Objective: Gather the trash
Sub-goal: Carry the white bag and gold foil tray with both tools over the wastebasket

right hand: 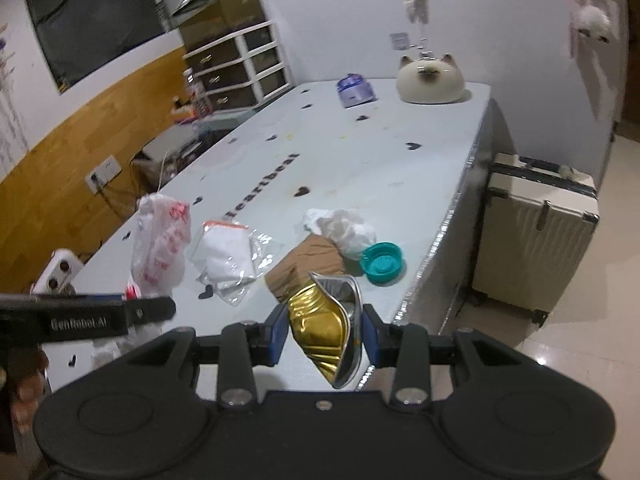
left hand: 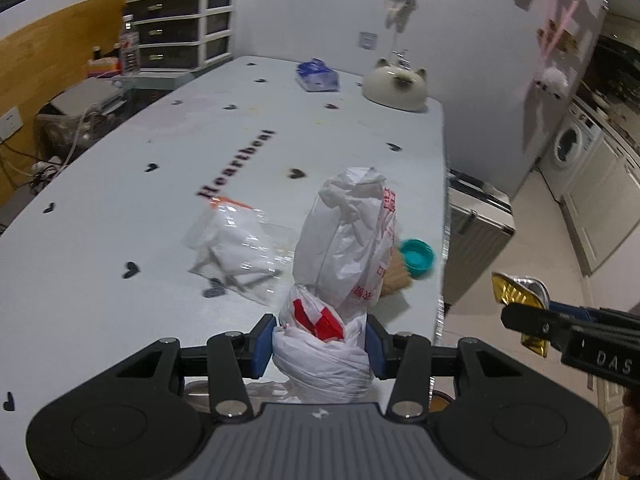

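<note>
Two tools, both loaded. Left tool (left hand: 320, 344) clamped on a white plastic bag (left hand: 344, 248) with red print, pads squeezing its bunched lower part, the rest standing up above the pale blue surface (left hand: 120, 200). Right tool (right hand: 325, 332) clamped on a crushed gold foil tray (right hand: 324, 324), held over the near edge of the surface. On the surface: clear zip bag (right hand: 230, 256) with white contents near the middle, brown paper piece (right hand: 308, 264) beside it, crumpled white tissue (right hand: 344, 228) touching the brown paper, teal lid (right hand: 382, 262) just beside the tissue near the right edge. Cat-shaped ceramic (right hand: 430, 80) and blue pack (right hand: 354, 90) at the far end. Cream suitcase (right hand: 536, 224) on the floor, right of the surface.
</note>
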`<state>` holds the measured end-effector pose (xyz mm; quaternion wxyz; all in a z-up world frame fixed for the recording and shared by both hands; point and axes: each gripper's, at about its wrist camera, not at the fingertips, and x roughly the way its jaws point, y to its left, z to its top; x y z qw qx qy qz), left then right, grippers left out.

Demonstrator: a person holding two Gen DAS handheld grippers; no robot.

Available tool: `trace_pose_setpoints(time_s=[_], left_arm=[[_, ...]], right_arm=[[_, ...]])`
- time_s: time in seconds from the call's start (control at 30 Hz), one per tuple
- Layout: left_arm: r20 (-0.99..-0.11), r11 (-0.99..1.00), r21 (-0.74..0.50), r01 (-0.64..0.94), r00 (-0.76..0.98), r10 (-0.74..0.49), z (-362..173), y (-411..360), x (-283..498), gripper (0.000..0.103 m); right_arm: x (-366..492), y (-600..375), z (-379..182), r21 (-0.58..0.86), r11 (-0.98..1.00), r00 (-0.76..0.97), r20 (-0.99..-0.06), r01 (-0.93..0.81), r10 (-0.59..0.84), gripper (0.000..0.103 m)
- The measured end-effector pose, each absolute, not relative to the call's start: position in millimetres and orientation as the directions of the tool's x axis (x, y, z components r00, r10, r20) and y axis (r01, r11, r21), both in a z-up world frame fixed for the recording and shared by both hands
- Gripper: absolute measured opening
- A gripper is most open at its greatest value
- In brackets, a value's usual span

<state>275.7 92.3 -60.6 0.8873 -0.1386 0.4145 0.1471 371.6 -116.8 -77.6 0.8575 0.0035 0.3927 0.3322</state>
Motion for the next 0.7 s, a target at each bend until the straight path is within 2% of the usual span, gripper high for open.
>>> trace_pose_setpoints(time_s=[0.27,0.7], left_arm=[[-0.800,0.952,-0.114,-0.285,0.594,0.082,-72,34,297,0.047],[-0.853,0.979,-0.147,-0.139,0.519,-0.054,-116,-92,360,0.047]], right_arm=[[378,-178,-89,0.286,0.839,0.519,-0.679,-0.463,0.519,0.039],[406,-310,-140,0.288,0.916,0.529,-0.750,-0.279,0.397,0.039]])
